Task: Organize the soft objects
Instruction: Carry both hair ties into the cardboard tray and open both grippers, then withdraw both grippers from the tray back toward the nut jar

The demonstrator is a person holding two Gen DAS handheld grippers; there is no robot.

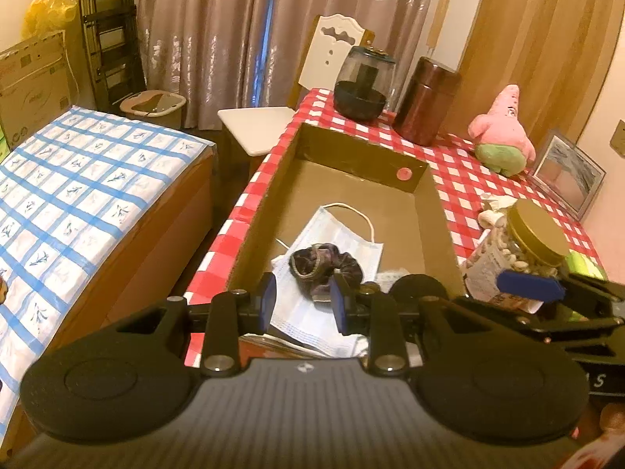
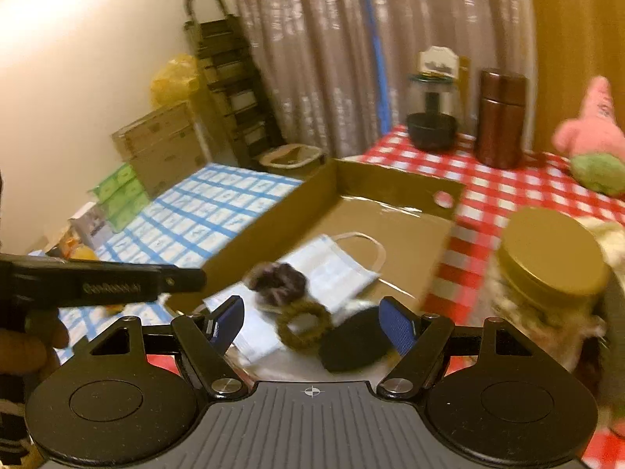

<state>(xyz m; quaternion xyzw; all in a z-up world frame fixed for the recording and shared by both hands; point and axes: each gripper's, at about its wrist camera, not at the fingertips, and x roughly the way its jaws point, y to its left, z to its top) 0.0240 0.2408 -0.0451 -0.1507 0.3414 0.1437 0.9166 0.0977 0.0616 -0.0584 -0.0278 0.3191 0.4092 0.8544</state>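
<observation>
A shallow cardboard box (image 1: 351, 148) lies on the red checked tablecloth (image 1: 461, 179). Inside it a pale blue face mask (image 1: 343, 234) carries a dark velvet scrunchie (image 1: 324, 267). My left gripper (image 1: 302, 305) hovers just short of that scrunchie, open, its pads touching nothing. In the right wrist view my right gripper (image 2: 314, 324) stands wide open. An olive scrunchie (image 2: 302, 324), blurred, and a black round pad (image 2: 355, 340) lie between its fingers at the near end of the box (image 2: 390, 179), untouched by the pads. The mask (image 2: 336, 269) and dark scrunchie (image 2: 279, 279) lie beyond.
A gold-lidded glass jar (image 1: 535, 238) stands right of the box. A pink star plush (image 1: 502, 133), brown canister (image 1: 427, 101), dark glass vessel (image 1: 363, 86) and picture frame (image 1: 570, 174) stand farther back. A blue checked surface (image 1: 78, 195) and white chair (image 1: 258, 125) are left.
</observation>
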